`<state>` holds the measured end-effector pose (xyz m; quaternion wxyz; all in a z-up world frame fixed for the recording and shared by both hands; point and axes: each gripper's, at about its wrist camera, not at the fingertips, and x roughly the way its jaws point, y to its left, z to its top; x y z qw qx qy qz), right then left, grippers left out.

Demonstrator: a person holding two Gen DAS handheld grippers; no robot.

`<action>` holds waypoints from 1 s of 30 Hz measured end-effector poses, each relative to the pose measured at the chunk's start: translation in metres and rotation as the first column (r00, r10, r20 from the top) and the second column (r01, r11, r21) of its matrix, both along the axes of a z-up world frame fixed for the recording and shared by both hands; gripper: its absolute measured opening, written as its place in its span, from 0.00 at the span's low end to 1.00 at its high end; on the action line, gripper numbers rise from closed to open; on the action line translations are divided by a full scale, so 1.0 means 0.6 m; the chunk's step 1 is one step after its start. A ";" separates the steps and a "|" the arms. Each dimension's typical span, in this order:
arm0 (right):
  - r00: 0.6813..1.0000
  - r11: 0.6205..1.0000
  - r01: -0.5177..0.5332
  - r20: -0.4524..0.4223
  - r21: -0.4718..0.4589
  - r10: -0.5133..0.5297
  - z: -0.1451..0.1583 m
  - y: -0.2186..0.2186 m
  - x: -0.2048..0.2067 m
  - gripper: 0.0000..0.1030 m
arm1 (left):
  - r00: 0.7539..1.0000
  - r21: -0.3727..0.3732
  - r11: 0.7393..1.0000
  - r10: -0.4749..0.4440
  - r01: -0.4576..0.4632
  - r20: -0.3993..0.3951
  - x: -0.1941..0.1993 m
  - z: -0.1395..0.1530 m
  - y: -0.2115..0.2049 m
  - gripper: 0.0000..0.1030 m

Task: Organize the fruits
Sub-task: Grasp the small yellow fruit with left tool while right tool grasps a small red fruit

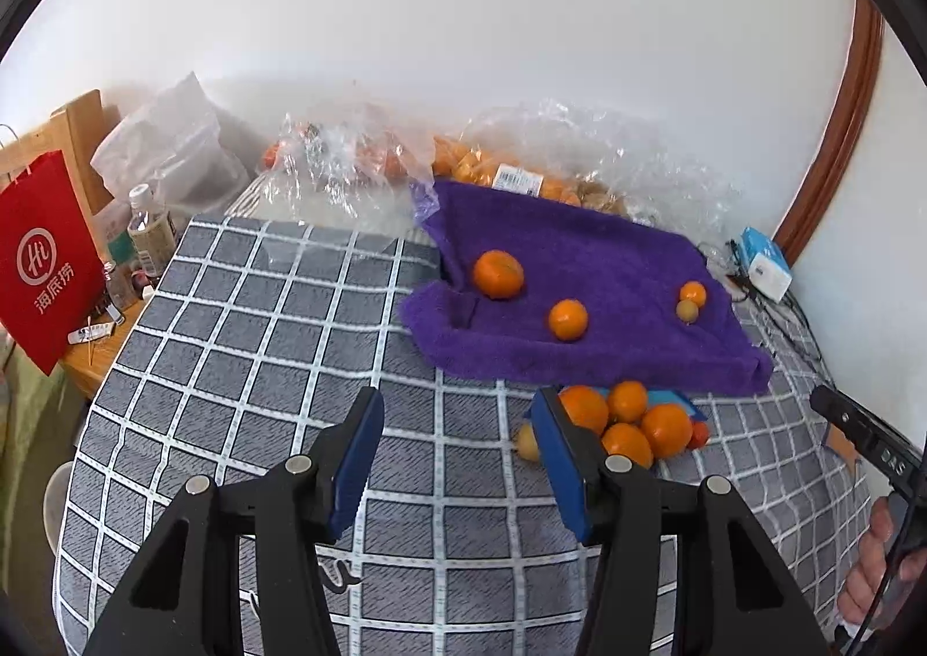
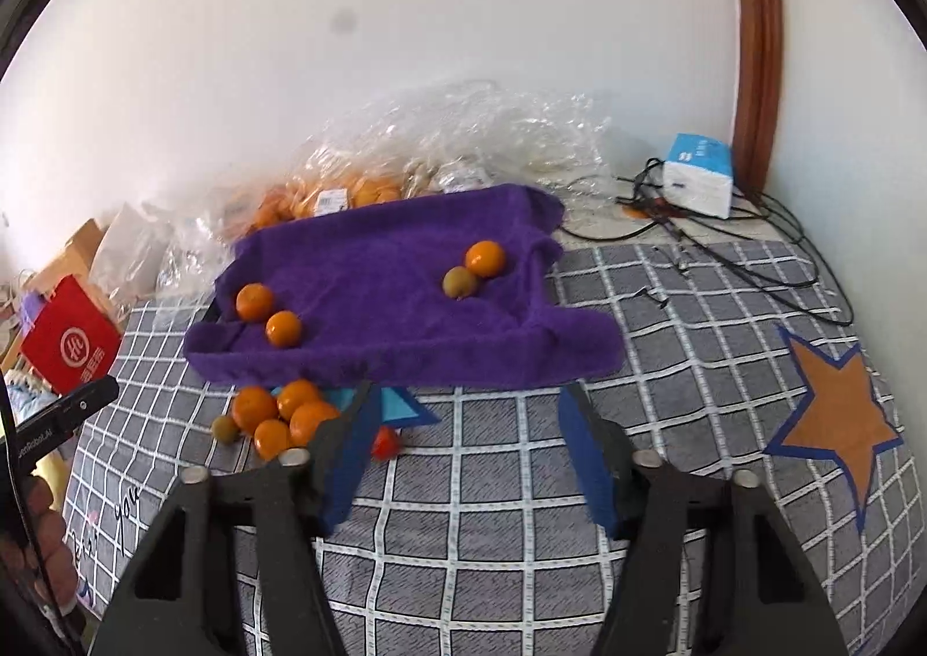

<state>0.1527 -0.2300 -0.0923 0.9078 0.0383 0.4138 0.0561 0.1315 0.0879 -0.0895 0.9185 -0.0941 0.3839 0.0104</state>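
Both grippers, left (image 1: 457,459) and right (image 2: 463,453), gape empty; approach round orange mandarins (image 1: 628,421) heaped at purple towel's (image 1: 579,273) near edge squarely, squeezing gently.

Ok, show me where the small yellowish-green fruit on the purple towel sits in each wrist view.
Left wrist view: the yellowish-green fruit lies at the towel's right side, touching a small orange just behind it.
Right wrist view: the same fruit lies right of the towel's middle, the orange touching it at upper right.
Shared landmark: the purple towel.
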 end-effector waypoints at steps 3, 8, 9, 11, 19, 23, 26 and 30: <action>0.999 0.999 -0.039 -0.023 0.001 0.039 -0.024 0.015 0.004 0.42 | 0.999 -0.006 0.999 0.035 -0.036 -0.011 -0.002 -0.016 0.015 0.50; 0.991 0.994 -0.111 -0.071 0.000 0.110 -0.080 0.059 0.014 0.37 | 0.997 -0.010 0.999 0.042 -0.043 -0.068 0.000 -0.051 0.036 0.50; 0.990 0.993 -0.117 -0.084 0.002 0.117 -0.093 0.067 0.018 0.36 | 0.997 -0.021 0.999 0.038 -0.040 -0.071 -0.002 -0.056 0.040 0.50; 0.987 0.992 -0.127 -0.103 0.001 0.126 -0.110 0.076 0.025 0.33 | 0.996 -0.055 0.998 0.022 -0.027 -0.085 -0.005 -0.067 0.046 0.50; 0.982 0.990 -0.144 -0.122 -0.010 0.142 -0.147 0.099 0.052 0.32 | 0.993 -0.088 0.995 -0.046 0.036 -0.111 0.007 -0.090 0.034 0.50; 0.981 0.986 -0.162 -0.111 -0.040 0.157 -0.148 0.107 0.055 0.24 | 0.992 -0.102 0.992 -0.080 0.069 -0.101 0.016 -0.097 0.013 0.50; 0.984 0.985 -0.159 -0.089 -0.072 0.152 -0.141 0.097 0.045 0.24 | 0.988 -0.100 0.989 -0.115 0.105 -0.101 0.029 -0.103 -0.011 0.50; 0.991 0.988 -0.119 -0.078 -0.098 0.112 -0.138 0.064 0.032 0.24 | 0.980 -0.093 0.983 -0.166 0.156 -0.108 0.050 -0.112 -0.049 0.50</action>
